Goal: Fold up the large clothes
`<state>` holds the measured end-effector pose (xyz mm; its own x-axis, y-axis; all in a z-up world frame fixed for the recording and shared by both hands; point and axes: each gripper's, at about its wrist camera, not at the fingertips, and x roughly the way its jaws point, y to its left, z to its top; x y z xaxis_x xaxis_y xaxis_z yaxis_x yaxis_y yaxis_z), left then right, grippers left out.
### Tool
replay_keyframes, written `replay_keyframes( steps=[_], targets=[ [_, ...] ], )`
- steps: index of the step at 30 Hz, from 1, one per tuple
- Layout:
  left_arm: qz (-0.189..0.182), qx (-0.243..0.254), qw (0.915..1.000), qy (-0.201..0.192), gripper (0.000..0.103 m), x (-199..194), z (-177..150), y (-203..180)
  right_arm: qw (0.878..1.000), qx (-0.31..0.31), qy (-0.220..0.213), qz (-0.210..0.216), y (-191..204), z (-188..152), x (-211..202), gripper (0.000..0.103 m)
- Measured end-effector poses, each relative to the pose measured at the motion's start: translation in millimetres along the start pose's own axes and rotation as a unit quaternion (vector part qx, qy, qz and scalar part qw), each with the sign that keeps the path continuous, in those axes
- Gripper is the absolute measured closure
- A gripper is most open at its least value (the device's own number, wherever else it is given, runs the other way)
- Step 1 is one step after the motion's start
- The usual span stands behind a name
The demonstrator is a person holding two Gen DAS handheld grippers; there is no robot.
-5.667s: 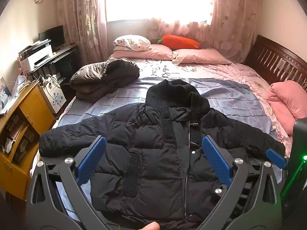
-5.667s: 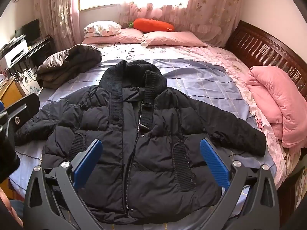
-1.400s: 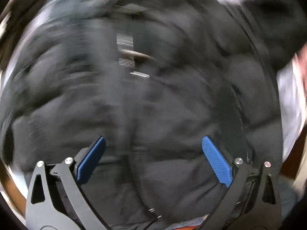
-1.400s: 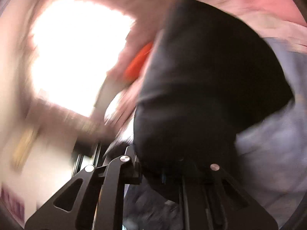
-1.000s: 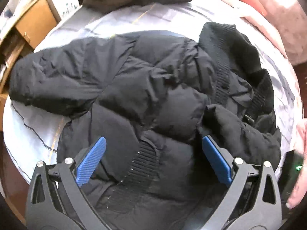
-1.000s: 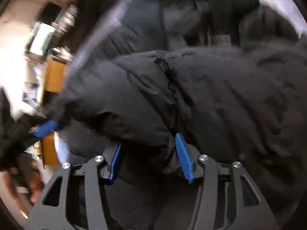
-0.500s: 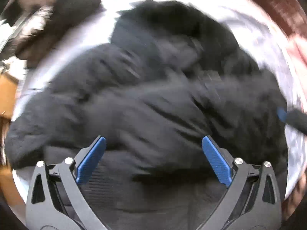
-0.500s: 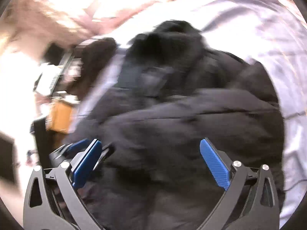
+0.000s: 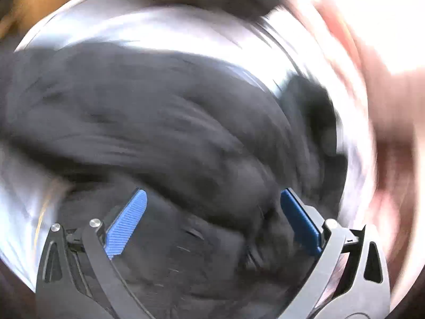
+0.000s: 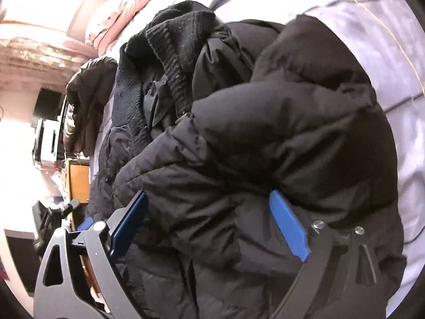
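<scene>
- My right tool [image 10: 208, 212] has just been opening; its jaws stand wide, nothing gripped, the sleeve dropped across the jacket [image 10: 265, 133] to narrow it.
- My left tool [image 9: 212, 212] gapes empty above the jacket on the bed [image 10: 372, 21].

Place: I'm working in a home bedroom.
Bed: a pale blue striped bedsheet [image 10: 385, 34] fills the view beyond my right gripper.
Pillows: pink pillows [image 10: 124, 8] lie at the far end, up and left.
Furniture: a wooden cabinet [image 10: 78, 183] stands off to the left.
Window: pink curtains [image 10: 34, 53], brightly lit.
</scene>
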<state>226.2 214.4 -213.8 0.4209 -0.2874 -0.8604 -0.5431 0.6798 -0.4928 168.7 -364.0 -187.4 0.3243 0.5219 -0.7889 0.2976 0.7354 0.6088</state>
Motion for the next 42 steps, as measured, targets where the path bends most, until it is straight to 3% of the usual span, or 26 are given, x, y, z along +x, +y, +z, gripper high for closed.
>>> replay_keyframes(
  steps=[1,3,5,6,9,12,14,17,19,22,25,27,29,31,34,37,42],
  targets=[
    [-0.027,-0.089,0.9956,-0.012,0.002,-12,14,45,1.0,-0.001,-0.006,0.006,4,-3,5,0.01],
    [-0.053,-0.181,0.9821,-0.006,0.002,-20,25,99,0.998,-0.025,-0.022,0.044,17,-8,-4,0.01],
    [-0.059,-0.209,0.9762,0.001,0.002,-22,31,126,0.998,-0.052,-0.03,0.036,28,-11,-11,0.01],
    [-0.057,-0.205,0.9772,0.001,0.002,-23,31,126,0.998,-0.056,-0.03,0.008,29,-12,-9,0.008],
    [-0.046,-0.141,0.9889,0.012,0.002,-17,23,94,0.997,0.005,0.024,-0.074,-9,-6,23,0.006],
    [-0.063,-0.049,0.9958,0.044,0.002,-1,-4,29,0.995,0.058,0.017,-0.076,-40,1,21,0.012],
    [-0.073,0.011,0.9946,0.072,0.002,16,-25,-14,0.994,0.075,0.011,-0.076,-43,5,7,0.012],
    [-0.081,0.104,0.9838,0.122,0.002,43,-70,-78,0.995,0.101,0.015,-0.019,-45,6,-17,0.012],
    [-0.077,0.16,0.9735,0.145,0.002,58,-102,-114,0.995,0.097,0.007,-0.005,-48,8,-32,0.009],
    [-0.037,0.244,0.9549,0.165,0.002,81,-144,-153,0.996,0.074,-0.039,0.015,-53,17,-52,0.008],
    [0.003,0.259,0.9463,0.193,0.002,111,-169,-159,0.991,0.083,-0.096,0.04,-69,30,-63,0.008],
    [0.037,0.263,0.9408,0.21,0.002,130,-177,-161,0.991,0.081,-0.088,0.062,-71,50,-54,0.008],
    [0.085,0.283,0.9294,0.22,0.002,146,-184,-155,0.994,0.074,-0.069,0.04,-70,65,-36,0.008],
    [0.097,0.299,0.922,0.226,0.002,154,-188,-152,0.995,0.082,-0.061,-0.019,-74,71,-16,0.008],
    [0.108,0.322,0.9132,0.226,0.002,160,-192,-151,0.993,0.096,-0.051,-0.038,-83,76,8,0.006],
    [0.12,0.335,0.907,0.225,0.002,166,-194,-151,0.993,0.061,-0.06,-0.076,-62,76,-2,0.006],
    [0.136,0.344,0.9021,0.222,0.002,175,-199,-151,0.993,-0.046,-0.093,-0.058,-4,51,-29,0.002]
  ],
)
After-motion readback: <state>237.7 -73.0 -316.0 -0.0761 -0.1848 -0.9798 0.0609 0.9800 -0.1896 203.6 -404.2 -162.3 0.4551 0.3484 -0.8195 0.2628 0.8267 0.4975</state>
